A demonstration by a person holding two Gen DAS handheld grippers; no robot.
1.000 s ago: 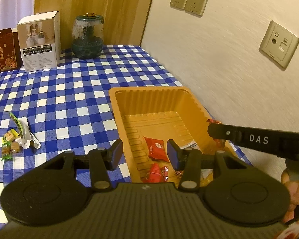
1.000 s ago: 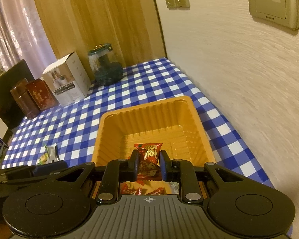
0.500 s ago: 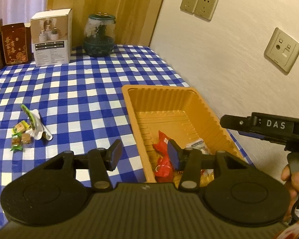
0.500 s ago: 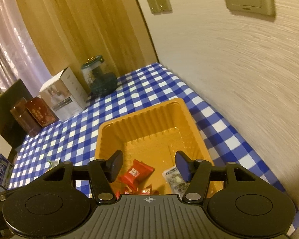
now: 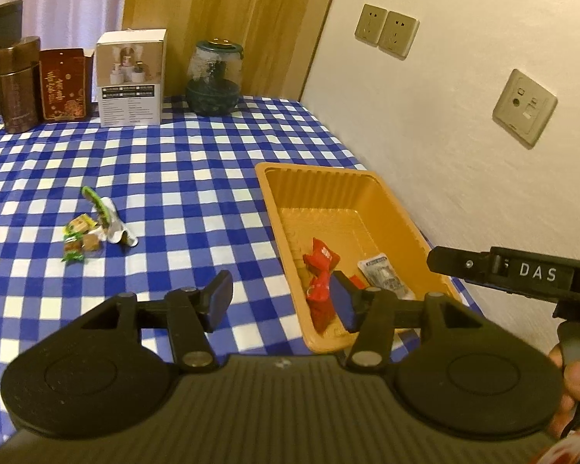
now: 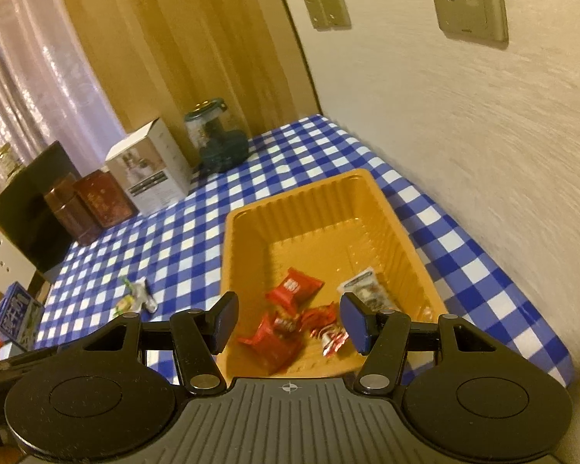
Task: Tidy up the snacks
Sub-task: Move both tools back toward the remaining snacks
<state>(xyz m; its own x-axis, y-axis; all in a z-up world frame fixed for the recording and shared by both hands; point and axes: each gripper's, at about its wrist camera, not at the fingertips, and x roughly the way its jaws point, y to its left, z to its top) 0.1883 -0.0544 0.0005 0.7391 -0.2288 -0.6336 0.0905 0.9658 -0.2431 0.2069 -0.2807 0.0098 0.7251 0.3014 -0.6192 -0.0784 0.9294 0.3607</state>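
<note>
An orange tray (image 5: 321, 189) (image 6: 309, 208) sits on the blue checked cloth by the wall. Red snack packets (image 5: 323, 255) (image 6: 294, 286) and a silvery white packet (image 5: 382, 274) (image 6: 367, 290) lie in its near end. A small pile of loose snacks (image 5: 92, 224) (image 6: 135, 294), green and brown wrapped sweets with a white wrapper, lies on the cloth left of the tray. My left gripper (image 5: 280, 295) hovers over the tray's near left corner; its jaws are opening with nothing between them. My right gripper (image 6: 290, 319) stands open and empty above the tray's near end.
A white box (image 5: 131, 77), a glass jar (image 5: 214, 77), a red box (image 5: 63, 85) and a brown tin (image 5: 17, 85) line the table's far edge. The wall with sockets runs along the tray's right side. A hand (image 5: 576, 379) holds the right gripper's handle.
The right gripper opened and let go of a red packet, which now lies in the tray. Both grippers drew back and rose from the tray. The left jaws widened slightly.
</note>
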